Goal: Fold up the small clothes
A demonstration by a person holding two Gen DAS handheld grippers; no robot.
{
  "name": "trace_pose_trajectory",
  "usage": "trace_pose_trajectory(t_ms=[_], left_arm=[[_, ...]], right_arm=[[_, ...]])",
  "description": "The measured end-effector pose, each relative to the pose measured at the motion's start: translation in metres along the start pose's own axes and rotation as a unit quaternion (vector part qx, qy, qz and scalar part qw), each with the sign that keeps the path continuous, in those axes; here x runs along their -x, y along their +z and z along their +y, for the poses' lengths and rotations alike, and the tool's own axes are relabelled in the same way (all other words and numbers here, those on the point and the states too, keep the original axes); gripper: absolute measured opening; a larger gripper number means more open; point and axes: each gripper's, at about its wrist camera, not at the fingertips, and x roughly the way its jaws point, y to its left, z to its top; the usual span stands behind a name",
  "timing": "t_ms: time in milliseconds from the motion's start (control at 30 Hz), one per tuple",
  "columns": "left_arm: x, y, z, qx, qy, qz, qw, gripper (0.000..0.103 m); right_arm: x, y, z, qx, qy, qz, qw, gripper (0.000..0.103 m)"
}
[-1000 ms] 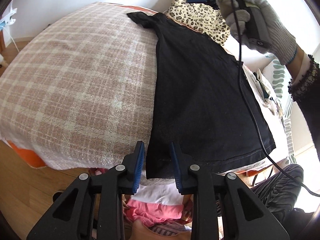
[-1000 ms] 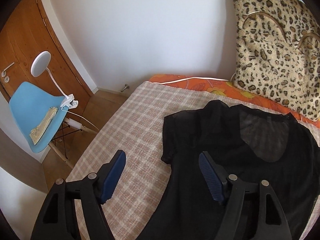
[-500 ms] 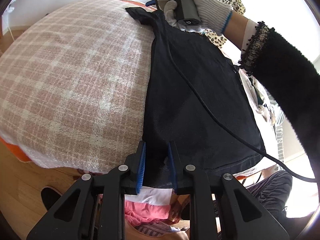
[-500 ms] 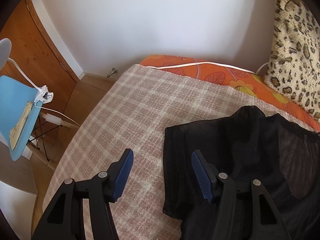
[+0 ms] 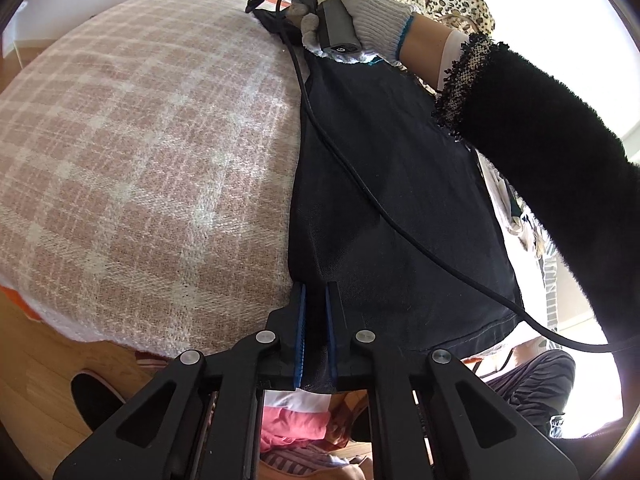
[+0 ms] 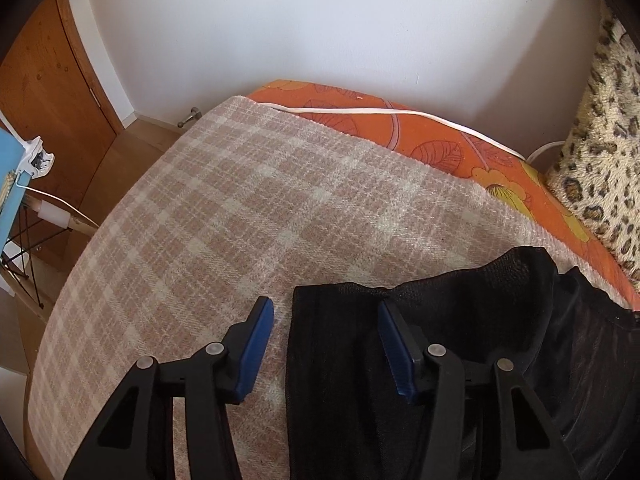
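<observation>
A black short-sleeved top (image 5: 400, 200) lies flat on a pink plaid blanket (image 5: 140, 160). My left gripper (image 5: 314, 320) is at the near edge of the bed, shut on the top's near left hem corner, with dark fabric pinched between its blue pads. At the far end a gloved hand (image 5: 360, 4) holds the other gripper low over the sleeve. In the right wrist view my right gripper (image 6: 326, 306) straddles the outer edge of the sheer sleeve (image 6: 340, 320). Its jaws are closing, and the pads do not press the cloth.
A leopard-print cushion (image 6: 600, 160) stands at the head of the bed on an orange sheet (image 6: 400, 132) crossed by a white cable (image 6: 400, 111). A black cable (image 5: 400, 236) trails over the top. Pink clothes (image 5: 288, 424) lie below the bed edge. A blue chair (image 6: 8, 200) stands at the left.
The left jaws have closed onto the hem corner. The right gripper has come down and forward over the sleeve, and its jaws have narrowed around the sleeve's edge.
</observation>
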Motion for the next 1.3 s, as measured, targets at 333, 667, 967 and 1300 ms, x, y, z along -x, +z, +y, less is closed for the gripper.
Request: trace_pose_trajectory(t_ms=[333,667,967,1300], left_arm=[[0.004,-0.001,0.001,0.0,-0.003,-0.003,1.0,0.006],[0.014,-0.003,-0.015,-0.028,-0.014,-0.021,0.9993,0.004],[0.007,0.001,-0.039,-0.059,-0.034,-0.015,0.9976,0.004],[-0.013,0.001,-0.078,-0.105,-0.055,0.008,0.9929,0.004]], right_arm=[[0.01,-0.006,-0.014,0.001,-0.011,-0.006,1.0,0.002],[0.065,0.003,-0.035,0.015,-0.029,-0.045,0.998,0.001],[0.095,0.003,-0.082,-0.012,-0.054,-0.061,0.997,0.001],[0.104,-0.019,-0.135,-0.034,-0.088,-0.06,0.994,0.001]])
